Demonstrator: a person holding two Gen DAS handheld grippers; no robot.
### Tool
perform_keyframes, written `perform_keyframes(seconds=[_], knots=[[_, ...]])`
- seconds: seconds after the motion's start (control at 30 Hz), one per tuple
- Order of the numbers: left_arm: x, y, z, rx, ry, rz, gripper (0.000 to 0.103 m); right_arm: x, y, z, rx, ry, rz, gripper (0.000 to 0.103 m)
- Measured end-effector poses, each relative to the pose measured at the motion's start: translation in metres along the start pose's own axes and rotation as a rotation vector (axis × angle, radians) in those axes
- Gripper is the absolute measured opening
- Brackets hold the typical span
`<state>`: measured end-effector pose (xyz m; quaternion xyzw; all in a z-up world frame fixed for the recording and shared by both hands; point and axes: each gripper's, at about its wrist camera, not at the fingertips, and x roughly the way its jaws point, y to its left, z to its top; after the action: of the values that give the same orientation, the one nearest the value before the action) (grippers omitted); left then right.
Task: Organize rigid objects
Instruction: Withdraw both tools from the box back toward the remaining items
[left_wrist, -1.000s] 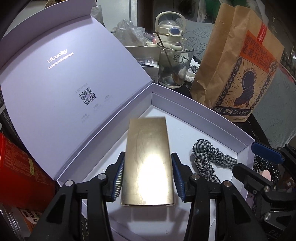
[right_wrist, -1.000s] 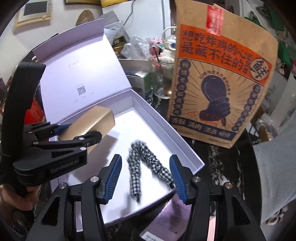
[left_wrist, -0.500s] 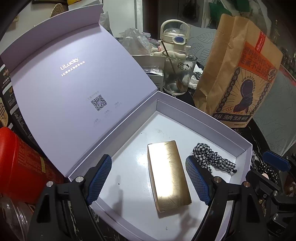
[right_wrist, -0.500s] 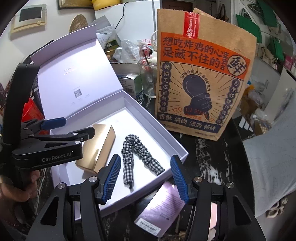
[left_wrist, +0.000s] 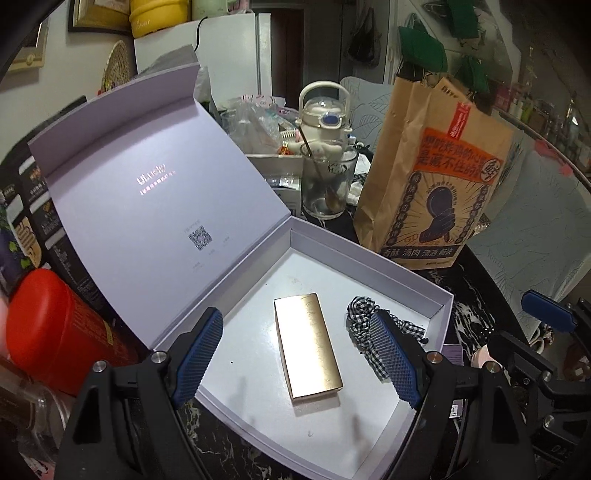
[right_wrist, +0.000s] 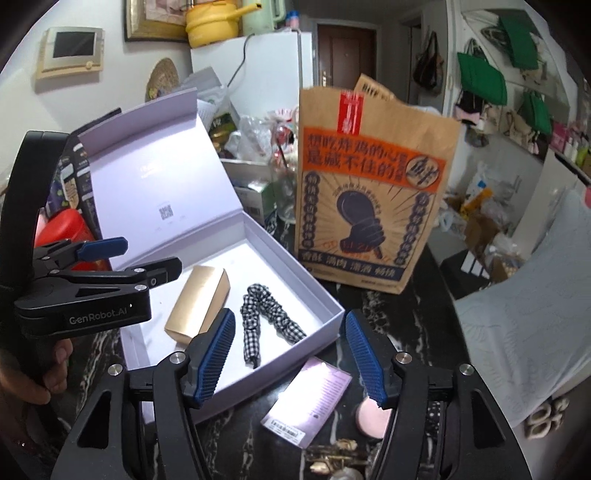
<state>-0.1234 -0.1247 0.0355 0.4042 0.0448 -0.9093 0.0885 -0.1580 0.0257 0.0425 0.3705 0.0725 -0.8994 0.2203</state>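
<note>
The gold box lies flat on the floor of the open white gift box, about midway across it, its long side running from the hinged edge toward the near edge. Just beside it, toward the gift box's right corner, sits a black-and-white checked scrunchie, close to the gold box but not touching it. The raised lid leans back at the left, and its inside carries a pale logo that reads roughly "ULucky" over a line of small characters, with a QR code lower down (the tiny captions under the code are too small to read).

The left gripper hangs above the gold box with its blue ribbed fingers well apart and nothing between the pads; its jaws have sprung apart within this last second. In the right wrist view its black body shows the lettering "GenRobot.AI", and a hand grips its handle. The right gripper hovers over the near right corner of the gift box, fingers apart and empty, the jaws having just been opening.

On the dark marbled table, behind the gift box, stands a brown paper bag printed in Chinese on an orange band around a raised fist. A glass cup with a spoon stands at the gift box's far corner. A red canister sits left of the lid. A lilac barcode card lies near the front edge.
</note>
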Motion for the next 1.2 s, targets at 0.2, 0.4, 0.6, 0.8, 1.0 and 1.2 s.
perform_keyframes(seconds=[0.2,0.4,0.6,0.8,1.0,1.2], knots=[[-0.026,-0.008,-0.002,0.016,-0.037,-0.008,0.083,-0.025,-0.005,-0.001,0.016,-0.036,-0.007,0.07],[-0.047,-0.025,-0.006,0.049,-0.067,-0.024,0.085,-0.052,-0.016,-0.009,0.047,-0.079,-0.02,0.083],[-0.068,-0.037,-0.014,0.051,-0.116,-0.09,0.085,-0.068,-0.031,-0.02,0.077,-0.079,-0.031,0.087],[-0.073,-0.05,-0.022,0.072,-0.094,-0.143,0.085,-0.08,-0.046,-0.035,0.117,-0.075,-0.067,0.087],[-0.069,-0.059,-0.03,0.074,-0.066,-0.173,0.085,-0.089,-0.053,-0.052,0.12,-0.068,-0.095,0.087],[-0.078,-0.069,-0.045,0.107,-0.074,-0.189,0.085,-0.095,-0.057,-0.068,0.122,-0.061,-0.109,0.087]])
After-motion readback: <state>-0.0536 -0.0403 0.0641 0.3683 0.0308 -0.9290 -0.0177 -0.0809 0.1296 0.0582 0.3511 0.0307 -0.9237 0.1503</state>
